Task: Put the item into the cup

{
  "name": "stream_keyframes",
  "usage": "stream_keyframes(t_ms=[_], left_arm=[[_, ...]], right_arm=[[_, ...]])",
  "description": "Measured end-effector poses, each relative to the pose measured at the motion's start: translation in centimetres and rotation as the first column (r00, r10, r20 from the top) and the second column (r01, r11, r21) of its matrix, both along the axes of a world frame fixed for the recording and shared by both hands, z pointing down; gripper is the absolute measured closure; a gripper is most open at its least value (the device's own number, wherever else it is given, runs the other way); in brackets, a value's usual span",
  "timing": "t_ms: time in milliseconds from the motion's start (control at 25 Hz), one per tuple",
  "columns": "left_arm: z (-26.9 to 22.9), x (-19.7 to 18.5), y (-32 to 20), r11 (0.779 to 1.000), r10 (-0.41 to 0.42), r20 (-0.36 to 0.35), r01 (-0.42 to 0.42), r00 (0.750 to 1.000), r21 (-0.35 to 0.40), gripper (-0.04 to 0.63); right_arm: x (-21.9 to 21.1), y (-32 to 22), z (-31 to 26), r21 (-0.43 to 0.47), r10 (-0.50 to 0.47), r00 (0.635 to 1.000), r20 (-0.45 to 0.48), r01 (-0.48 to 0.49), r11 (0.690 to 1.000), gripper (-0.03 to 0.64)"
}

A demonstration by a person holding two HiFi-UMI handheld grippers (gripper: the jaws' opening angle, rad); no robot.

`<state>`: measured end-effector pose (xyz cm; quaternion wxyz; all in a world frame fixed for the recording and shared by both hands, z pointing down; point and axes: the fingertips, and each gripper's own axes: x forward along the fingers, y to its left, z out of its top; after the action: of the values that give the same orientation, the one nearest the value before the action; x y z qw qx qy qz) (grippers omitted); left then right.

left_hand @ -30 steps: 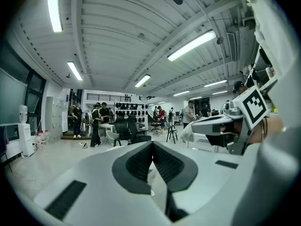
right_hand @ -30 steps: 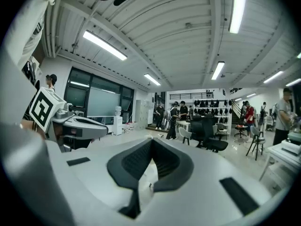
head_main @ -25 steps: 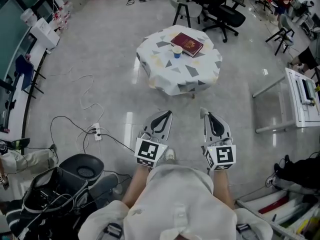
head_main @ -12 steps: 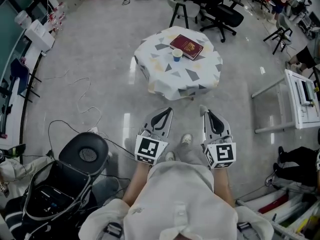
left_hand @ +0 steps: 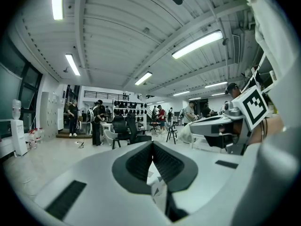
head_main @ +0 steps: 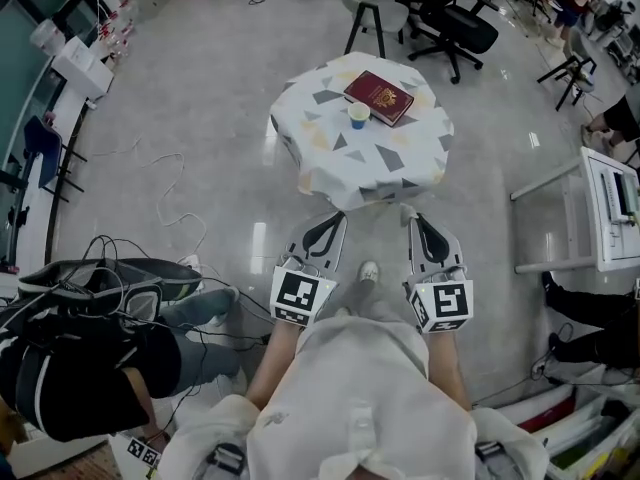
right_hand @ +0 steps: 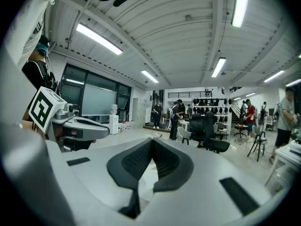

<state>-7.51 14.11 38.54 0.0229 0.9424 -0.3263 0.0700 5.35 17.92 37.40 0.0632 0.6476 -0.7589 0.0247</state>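
A small round table point(head_main: 395, 163) under a white cloth with grey triangles stands ahead of me on the floor. On it a small cup point(head_main: 358, 116) with a blue band stands upright beside a dark red book point(head_main: 378, 97). No smaller item shows at this distance. My left gripper point(head_main: 338, 219) and right gripper point(head_main: 409, 214) are held side by side at waist height, well short of the table. Both are shut with nothing between the jaws, as the left gripper view point(left_hand: 151, 147) and right gripper view point(right_hand: 151, 142) confirm.
A person bent over black bags and cables point(head_main: 85, 333) is close at my left. Loose cables point(head_main: 175, 218) trail on the floor. Office chairs point(head_main: 440, 13) stand behind the table. A white desk point(head_main: 605, 203) is at the right.
I have stepped forward, so the table sits nearer. At the left a black chair has given way to a person with black bags. Both grippers stayed shut.
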Motion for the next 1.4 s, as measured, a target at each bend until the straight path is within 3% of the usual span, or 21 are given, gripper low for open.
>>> stream_keyframes(t_ms=[920, 1400], left_arm=[[-0.5, 8.0, -10.8, 0.994, -0.111, 0.046, 0.111, 0.993, -0.003, 0.581], [-0.3, 9.1, -13.3, 0.979, -0.205, 0.041, 0.206, 0.978, -0.007, 0.581]], right_arm=[[8.2, -12.7, -0.9, 0.025, -0.121, 0.992, 0.044, 0.120, 0.992, 0.611], [10.4, -16.5, -0.2, 0.021, -0.187, 0.980, 0.062, 0.186, 0.982, 0.611]])
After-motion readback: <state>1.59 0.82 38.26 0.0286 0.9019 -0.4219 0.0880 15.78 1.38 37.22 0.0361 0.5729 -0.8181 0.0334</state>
